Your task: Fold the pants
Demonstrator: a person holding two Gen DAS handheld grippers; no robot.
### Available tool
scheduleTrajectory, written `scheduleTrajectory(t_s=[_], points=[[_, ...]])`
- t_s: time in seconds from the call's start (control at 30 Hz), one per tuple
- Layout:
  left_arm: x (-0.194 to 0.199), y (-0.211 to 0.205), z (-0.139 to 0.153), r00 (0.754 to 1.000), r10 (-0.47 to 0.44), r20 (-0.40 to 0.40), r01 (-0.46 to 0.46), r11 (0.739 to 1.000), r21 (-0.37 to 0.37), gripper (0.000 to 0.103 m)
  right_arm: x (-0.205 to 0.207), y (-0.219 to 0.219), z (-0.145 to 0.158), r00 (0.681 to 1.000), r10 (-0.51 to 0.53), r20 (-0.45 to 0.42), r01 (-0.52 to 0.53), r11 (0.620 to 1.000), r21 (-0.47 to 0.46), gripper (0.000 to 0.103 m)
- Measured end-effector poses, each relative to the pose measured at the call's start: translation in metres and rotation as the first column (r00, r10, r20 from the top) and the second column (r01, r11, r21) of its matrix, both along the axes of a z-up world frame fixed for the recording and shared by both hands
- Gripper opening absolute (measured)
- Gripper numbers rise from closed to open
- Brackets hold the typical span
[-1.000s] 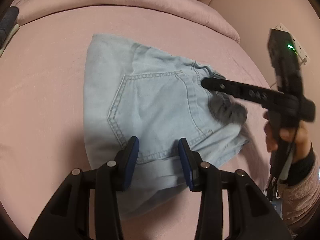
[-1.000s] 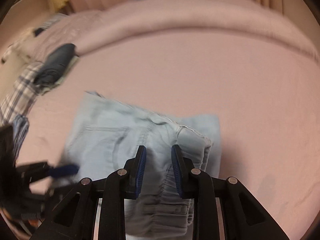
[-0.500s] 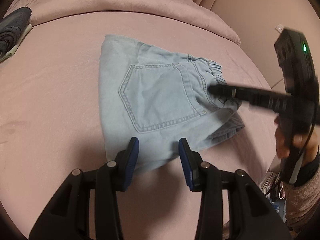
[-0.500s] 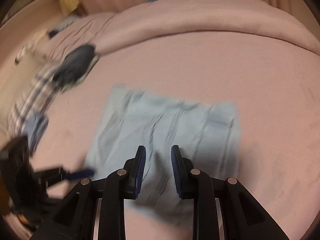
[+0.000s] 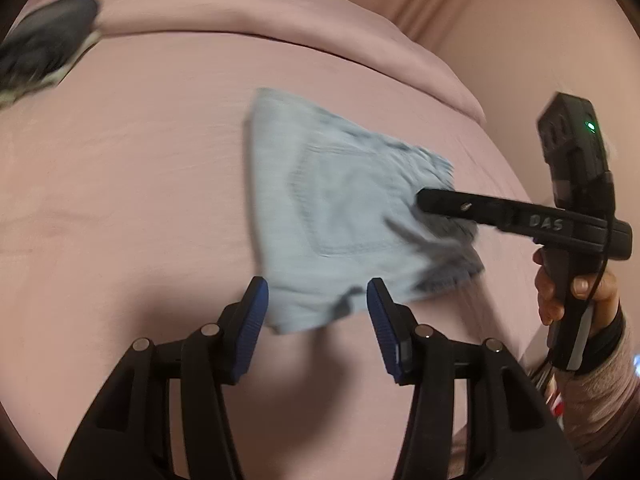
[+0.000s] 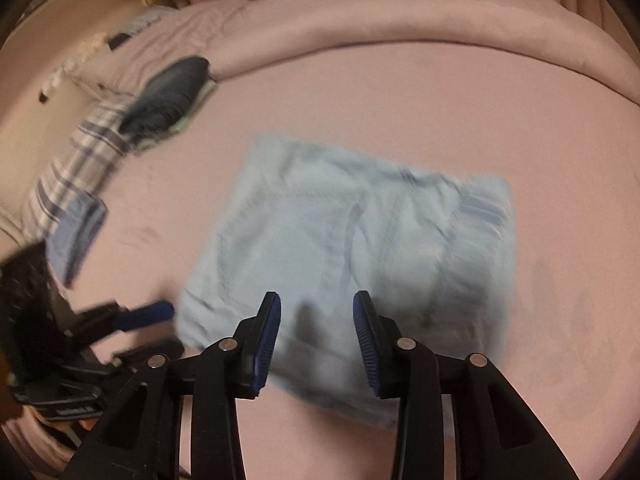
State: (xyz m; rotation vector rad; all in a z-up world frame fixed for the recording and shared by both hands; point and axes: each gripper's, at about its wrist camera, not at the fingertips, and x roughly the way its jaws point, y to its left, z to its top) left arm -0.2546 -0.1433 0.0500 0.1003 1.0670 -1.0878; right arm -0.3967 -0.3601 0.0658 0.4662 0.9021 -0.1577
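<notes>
A pink bed filled nearly all I could see from both wrist cameras, its cover smooth, with a thick rolled duvet along the far edge. On the middle of that bed lay the pants, pale blue denim folded into a compact, roughly square bundle, a stitched back pocket facing up; motion blur hid the finer seams. At the bed's left edge I made out a plaid cloth, a dark folded garment beside it and a small blue folded piece nearer to me. My left claw hung over the near corner of the pants, its blue pads apart and opening, pressing on nothing. My right claw hovered above the bundle's near edge, its jaws likewise opening and clear of the cloth. In the left camera the right hand gripped its handle, one black finger reaching over the waistband side.
</notes>
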Motion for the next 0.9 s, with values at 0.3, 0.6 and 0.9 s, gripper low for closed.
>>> scheduleTrajectory(t_s=[0.3,0.6,0.9], points=[[0.024,-0.010,-0.029,0.975,0.032,-0.220,-0.037,0.999,-0.019,0.035,0.084,0.000,0.004,0.998,0.060,0.000,-0.059,0.995,-0.080,0.039],[0.012,-0.014,-0.029,0.987,0.022,-0.158,-0.016,0.999,0.037,0.031,0.140,0.001,-0.034,0.978,0.073,-0.195,-0.100,0.986,-0.135,0.039],[-0.001,-0.019,-0.028,0.992,0.023,-0.124,-0.015,0.998,0.065,0.032,0.126,-0.008,-0.028,0.989,0.035,-0.147,-0.047,0.996,-0.078,0.038]])
